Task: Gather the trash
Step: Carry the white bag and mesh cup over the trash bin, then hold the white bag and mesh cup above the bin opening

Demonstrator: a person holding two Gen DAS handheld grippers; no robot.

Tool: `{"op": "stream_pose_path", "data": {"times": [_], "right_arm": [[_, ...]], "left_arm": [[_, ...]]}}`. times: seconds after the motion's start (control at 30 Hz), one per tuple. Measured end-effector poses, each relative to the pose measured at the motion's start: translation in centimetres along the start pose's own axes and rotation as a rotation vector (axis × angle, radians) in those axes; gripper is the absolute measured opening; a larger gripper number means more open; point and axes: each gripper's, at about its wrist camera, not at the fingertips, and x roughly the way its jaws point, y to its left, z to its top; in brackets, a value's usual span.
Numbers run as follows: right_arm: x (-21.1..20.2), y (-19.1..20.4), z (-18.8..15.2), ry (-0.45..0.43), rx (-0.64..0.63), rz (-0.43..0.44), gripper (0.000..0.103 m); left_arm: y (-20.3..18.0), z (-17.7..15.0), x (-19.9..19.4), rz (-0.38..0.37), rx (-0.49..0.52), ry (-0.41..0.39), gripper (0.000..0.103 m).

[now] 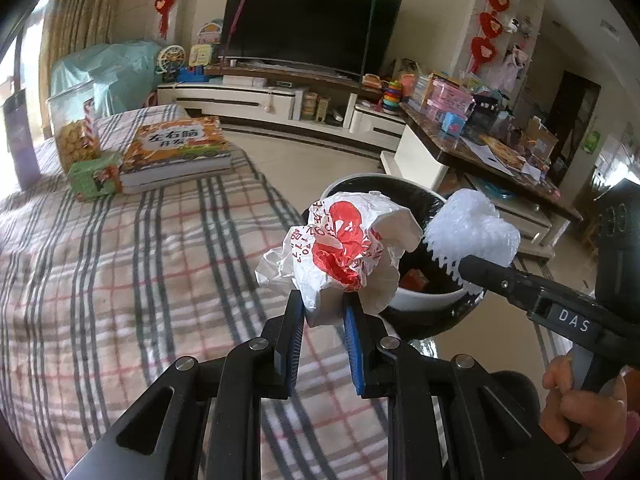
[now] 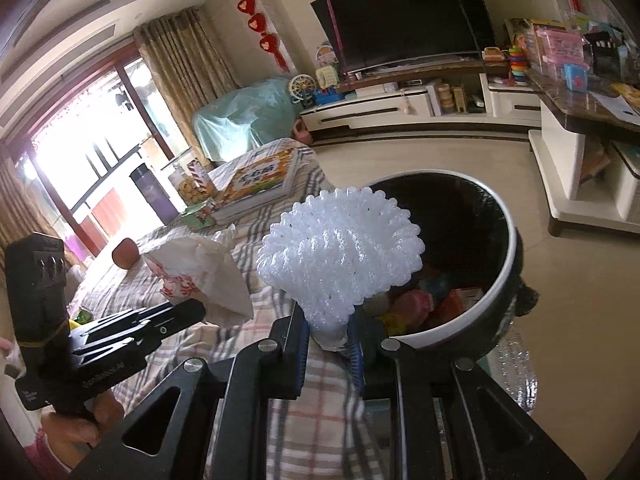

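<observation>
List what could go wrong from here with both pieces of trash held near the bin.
1. The left gripper pinches only the bottom edge of the crumpled wrapper; it could slip out onto the plaid cover rather than into the bin.
2. The foam net in the right gripper is light and springy, and may bounce off the rim.
3. The two grippers are close together and could collide.

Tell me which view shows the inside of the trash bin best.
The right wrist view: the trash bin opens toward the camera, with colourful rubbish visible at its bottom. In the left wrist view the crumpled wrapper and foam net cover most of it.
</observation>
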Motion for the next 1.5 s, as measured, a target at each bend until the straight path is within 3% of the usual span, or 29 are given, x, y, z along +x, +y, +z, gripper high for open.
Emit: {"op": "stream_pose_path", "data": {"times": [1.5], "right_arm": [[1.7,-4.0,3.1,0.049,-0.003,-0.066,0.017]], "left_arm": [[-3.4,3.7,5.3,-0.013,0.052,0.024,0.019]]}}
